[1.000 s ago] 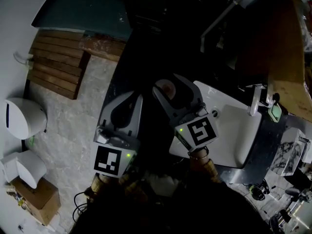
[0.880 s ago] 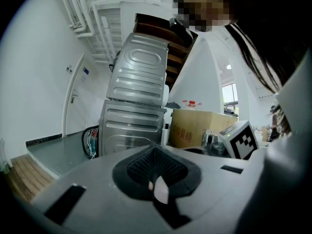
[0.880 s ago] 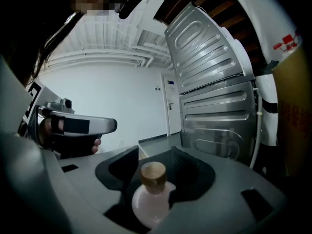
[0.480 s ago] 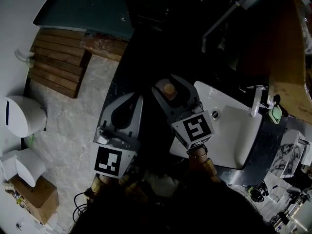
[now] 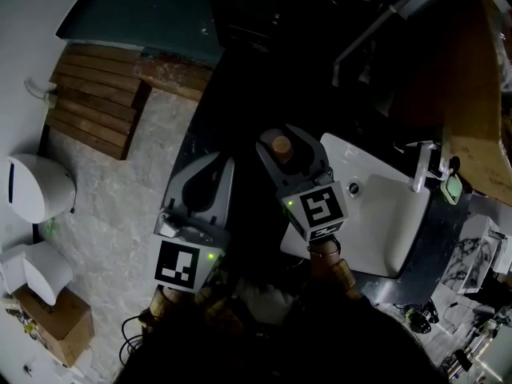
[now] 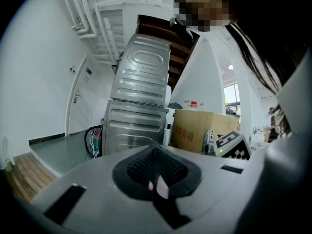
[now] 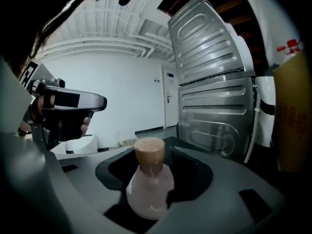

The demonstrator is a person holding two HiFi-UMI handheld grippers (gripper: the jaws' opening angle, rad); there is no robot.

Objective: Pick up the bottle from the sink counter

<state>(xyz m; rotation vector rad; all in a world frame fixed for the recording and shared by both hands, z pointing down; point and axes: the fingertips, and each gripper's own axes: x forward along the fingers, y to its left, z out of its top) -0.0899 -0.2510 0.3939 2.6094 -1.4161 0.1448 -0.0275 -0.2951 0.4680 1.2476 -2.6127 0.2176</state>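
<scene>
A small pale pink bottle (image 7: 149, 186) with a brown cork-coloured cap (image 7: 149, 152) stands upright between the jaws of my right gripper (image 7: 152, 167), which is shut on its body. In the head view only the cap of the bottle (image 5: 279, 145) shows, inside the right gripper (image 5: 291, 155), held off the left edge of the white sink (image 5: 384, 230). My left gripper (image 5: 203, 184) hangs beside it to the left, jaws shut together and empty. In its own view the left gripper (image 6: 155, 172) has its pads meeting with nothing between them.
A faucet (image 5: 417, 167) rises at the sink's far rim. A wooden slat mat (image 5: 92, 106) lies on the stone floor at upper left, with white fixtures (image 5: 36, 190) and a cardboard box (image 5: 56, 322) at left. A steel appliance (image 7: 214, 96) and another box (image 6: 200, 130) stand ahead.
The right gripper's jaws have drawn in around the bottle and the gripper has shifted slightly right. The left gripper has stayed in place.
</scene>
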